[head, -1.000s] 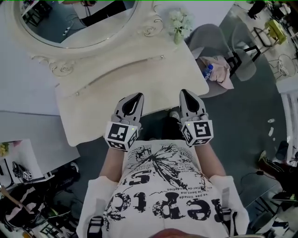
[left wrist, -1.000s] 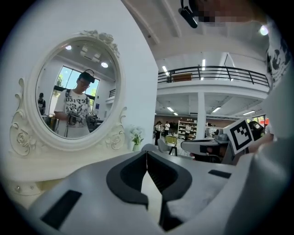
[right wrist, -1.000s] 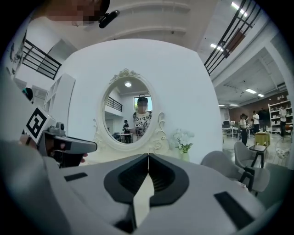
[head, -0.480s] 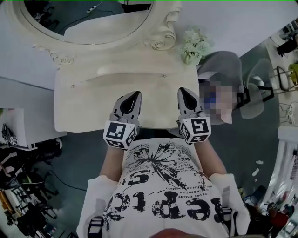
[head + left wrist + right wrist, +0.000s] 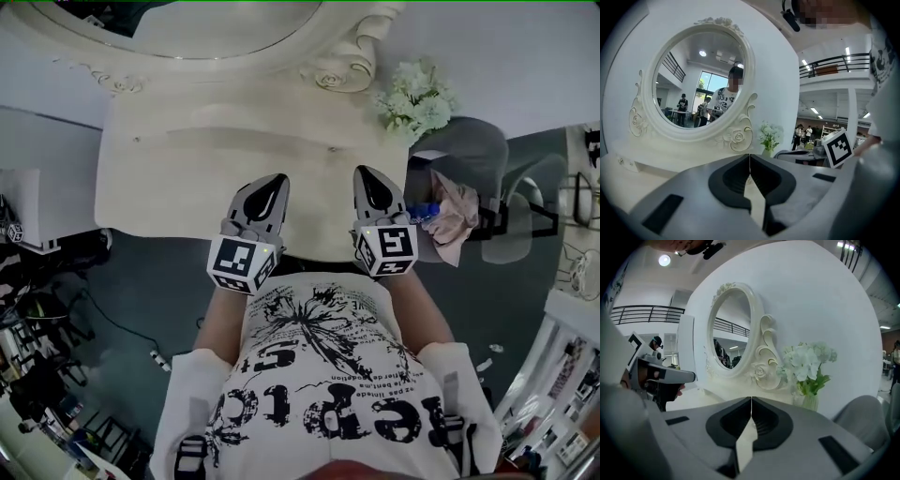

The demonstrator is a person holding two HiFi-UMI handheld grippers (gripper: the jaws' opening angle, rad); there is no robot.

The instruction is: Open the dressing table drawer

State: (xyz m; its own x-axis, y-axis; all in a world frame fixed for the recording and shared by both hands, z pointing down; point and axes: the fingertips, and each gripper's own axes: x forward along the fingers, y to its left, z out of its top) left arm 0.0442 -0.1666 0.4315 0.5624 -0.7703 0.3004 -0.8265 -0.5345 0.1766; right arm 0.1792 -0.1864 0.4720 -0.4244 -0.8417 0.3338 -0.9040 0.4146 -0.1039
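- Dressing table [image 5: 178, 178] drawer lies hidden under the top; your left gripper [image 5: 275, 183] and right gripper [image 5: 366, 176], jaws pressed together, hold nothing.
- Reach under blind and those closed jaws may only bump its front.

Bright, even indoor light — gripper views bulge fisheye with dark vignetted corners — head view dimmer.

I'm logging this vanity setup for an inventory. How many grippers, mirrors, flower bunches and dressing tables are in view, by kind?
grippers: 2 (left gripper, right gripper)
mirror: 1
flower bunch: 1
dressing table: 1
Total: 5
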